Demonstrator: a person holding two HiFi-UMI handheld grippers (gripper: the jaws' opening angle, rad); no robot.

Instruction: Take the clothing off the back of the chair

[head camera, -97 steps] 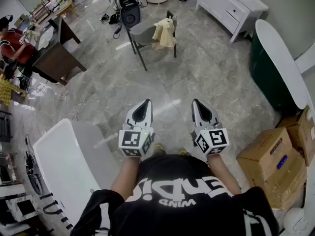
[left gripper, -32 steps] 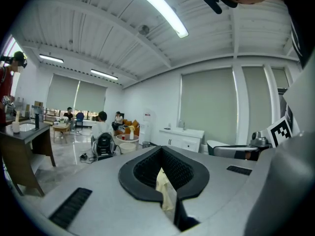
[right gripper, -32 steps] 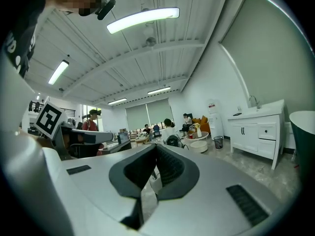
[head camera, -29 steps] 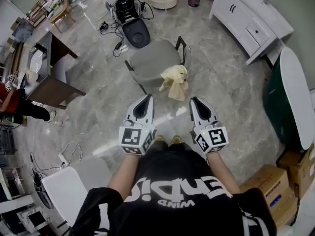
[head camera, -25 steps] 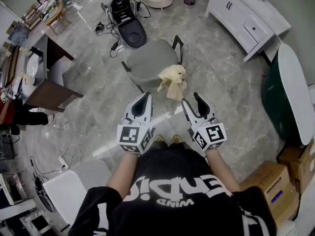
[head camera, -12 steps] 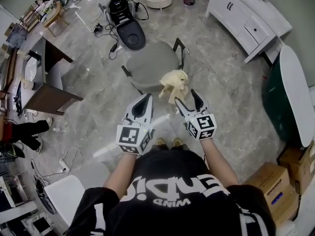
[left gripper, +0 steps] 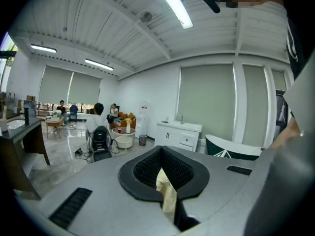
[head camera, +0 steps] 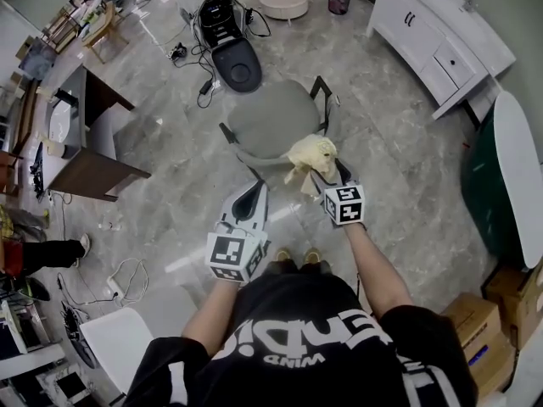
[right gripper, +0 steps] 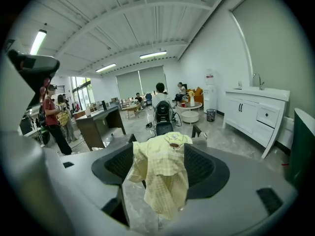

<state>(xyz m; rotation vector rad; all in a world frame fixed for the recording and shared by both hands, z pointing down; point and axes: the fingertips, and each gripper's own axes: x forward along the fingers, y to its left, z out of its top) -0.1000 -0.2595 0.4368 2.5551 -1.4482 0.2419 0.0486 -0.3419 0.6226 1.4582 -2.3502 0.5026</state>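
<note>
A pale yellow garment (head camera: 310, 156) hangs over the back of a grey chair (head camera: 273, 115) just ahead of me. My right gripper (head camera: 327, 175) is right at the garment, lower and further forward than the left one. In the right gripper view its jaws stand wide, with the yellow garment (right gripper: 162, 173) hanging between them and untouched by the pads. A black chair arm (right gripper: 198, 130) shows behind it. My left gripper (head camera: 253, 195) hovers short of the chair, shut and empty. In the left gripper view a strip of the garment (left gripper: 167, 196) shows through the slit between its jaws.
A black bag (head camera: 227, 42) with cables lies on the floor beyond the chair. A dark desk (head camera: 89, 134) stands at left and a white cabinet (head camera: 441, 32) at right. A green tub (head camera: 513, 172) and cardboard boxes (head camera: 501, 312) line the right side. People sit far off.
I have walked up to the chair. The right gripper's jaws have spread wide, and it has dropped forward around the garment. The left gripper has edged forward.
</note>
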